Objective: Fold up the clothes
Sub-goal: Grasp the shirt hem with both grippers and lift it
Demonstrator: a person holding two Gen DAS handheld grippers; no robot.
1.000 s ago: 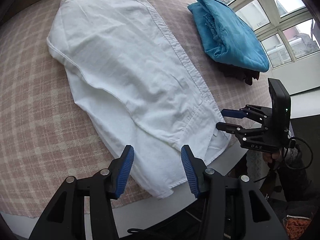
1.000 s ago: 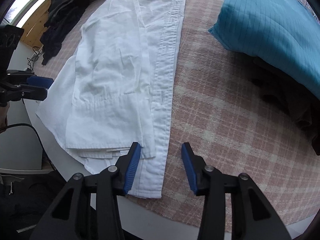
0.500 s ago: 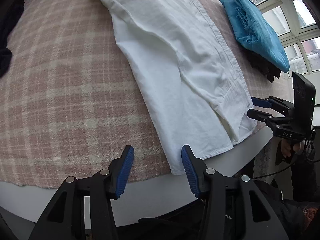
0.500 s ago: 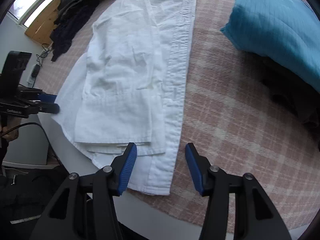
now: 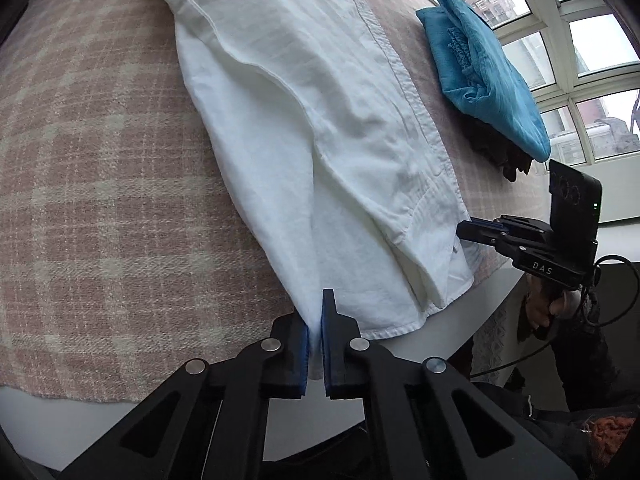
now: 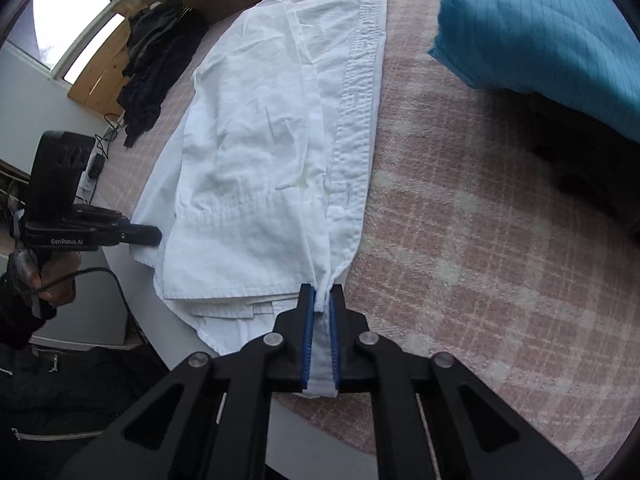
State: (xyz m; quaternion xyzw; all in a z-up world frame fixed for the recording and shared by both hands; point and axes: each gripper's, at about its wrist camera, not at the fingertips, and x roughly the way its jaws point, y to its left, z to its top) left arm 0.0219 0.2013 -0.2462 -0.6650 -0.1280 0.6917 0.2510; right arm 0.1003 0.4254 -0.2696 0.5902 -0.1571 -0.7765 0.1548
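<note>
So, surface first: a table w/ a white top point(image 5: 460, 320), round at the near edge, covered by a pink-and-cream plaid cloth point(image 5: 100, 160) that stops short of that edge, leaving a bare white rim. Cloth lies flat, no big wrinkles visible.

White shirt point(image 5: 312, 120) is laid lengthwise on the cloth, partly folded (side panels doubled in over the middle, button placket running along one long side), hem end hanging just over the table rim nearest the person.

Left gripper point(image 5: 316, 320) is pressed together on the hem corner at one side; white fabric is pinched between the blue pads. Right gripper point(image 6: 322, 300) is likewise clamped on the hem corner at the placket side, a strip of fabric showing between its pads. Each gripper also shows in the other's view, w/ a hand point(image 6: 44, 276) around the handle and a cable trailing off.

Room: a teal folded blanket point(image 6: 540, 20) sits on the far side of the table, near but apart from the shirt, w/ something dark brown under it. Large multi-pane windows point(image 5: 580, 60) behind it, buildings outside. On the opposite side, dark clothes point(image 6: 156, 60) are heaped over wooden furniture point(image 6: 96, 76) by another window; wall below is pale, cables on the floor.
</note>
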